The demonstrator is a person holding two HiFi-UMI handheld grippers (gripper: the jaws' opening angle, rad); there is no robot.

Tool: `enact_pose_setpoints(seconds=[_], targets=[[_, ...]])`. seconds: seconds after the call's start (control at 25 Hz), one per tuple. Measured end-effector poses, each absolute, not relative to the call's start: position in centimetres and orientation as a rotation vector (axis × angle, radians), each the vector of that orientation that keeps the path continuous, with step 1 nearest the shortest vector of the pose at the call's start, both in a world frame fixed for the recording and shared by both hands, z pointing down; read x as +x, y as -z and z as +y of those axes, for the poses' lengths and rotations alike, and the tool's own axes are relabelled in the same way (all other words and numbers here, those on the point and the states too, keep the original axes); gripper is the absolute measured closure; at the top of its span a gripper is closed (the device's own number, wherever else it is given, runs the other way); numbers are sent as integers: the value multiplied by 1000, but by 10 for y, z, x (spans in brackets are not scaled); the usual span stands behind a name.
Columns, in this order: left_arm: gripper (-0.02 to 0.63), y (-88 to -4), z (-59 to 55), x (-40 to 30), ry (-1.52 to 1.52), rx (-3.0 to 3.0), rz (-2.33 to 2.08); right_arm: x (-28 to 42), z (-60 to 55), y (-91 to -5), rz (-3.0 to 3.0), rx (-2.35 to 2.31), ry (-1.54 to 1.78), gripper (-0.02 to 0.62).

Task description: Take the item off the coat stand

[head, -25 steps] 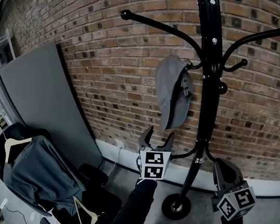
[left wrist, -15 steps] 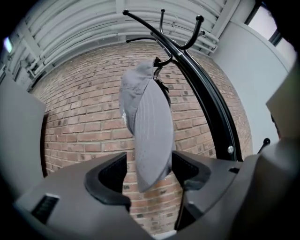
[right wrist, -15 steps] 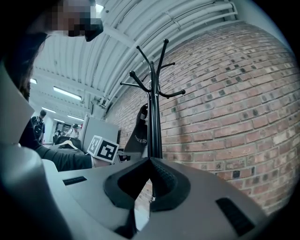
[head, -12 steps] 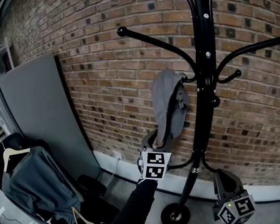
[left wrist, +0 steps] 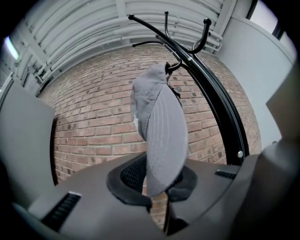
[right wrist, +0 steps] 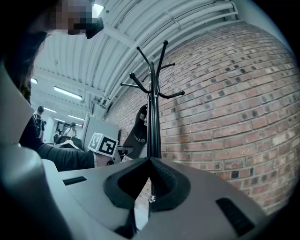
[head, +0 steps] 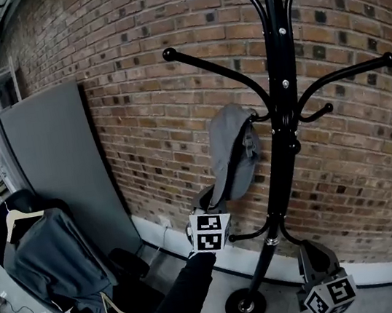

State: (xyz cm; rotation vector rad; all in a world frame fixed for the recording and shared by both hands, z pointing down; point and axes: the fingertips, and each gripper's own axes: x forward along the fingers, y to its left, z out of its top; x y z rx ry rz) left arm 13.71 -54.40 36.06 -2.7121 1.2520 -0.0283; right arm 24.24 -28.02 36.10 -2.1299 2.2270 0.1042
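- Cap [head: 233, 155] of grey cloth hangs by its top from a short lower hook of the black coat stand [head: 281, 127], with the brim pointing down and to the left in the head view.
- Left tongs [head: 211, 200] reach up from below on a dark sleeve [head: 180, 296] and pinch the lower edge of the brim. The jaws have just been closing, with the brim between them.
- In the left gripper view the cap [left wrist: 161, 136] stands upright in the middle, and its lower tip is caught between the dark pads of the left tongs [left wrist: 157, 186]. The stand's pole [left wrist: 220, 110] curves up just to the right of it.
- Right tongs [head: 311, 250] sit low at the right of the head view, near the foot of the pole and apart from the cap.
- In the right gripper view the right tongs [right wrist: 149, 165] are pressed together with nothing between them. The pole [right wrist: 153, 123] rises straight beyond the tips, with the cap [right wrist: 138, 133] to its left.
- Brick wall [head: 142, 87] stands behind the stand, and a grey panel [head: 64, 162] leans against it at the left.
- Black chair [head: 128, 262] at lower left carries a grey garment [head: 53, 256] and a pale hanger [head: 19, 214].
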Motion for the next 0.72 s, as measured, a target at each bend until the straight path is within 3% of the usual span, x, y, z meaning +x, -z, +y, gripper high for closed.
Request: enact_pose_setpoints(seconds=[0.72], targets=[[568,-296,-566,95,-155,-2616,1474,248,-273,-360,2229,-2115,-102,586]])
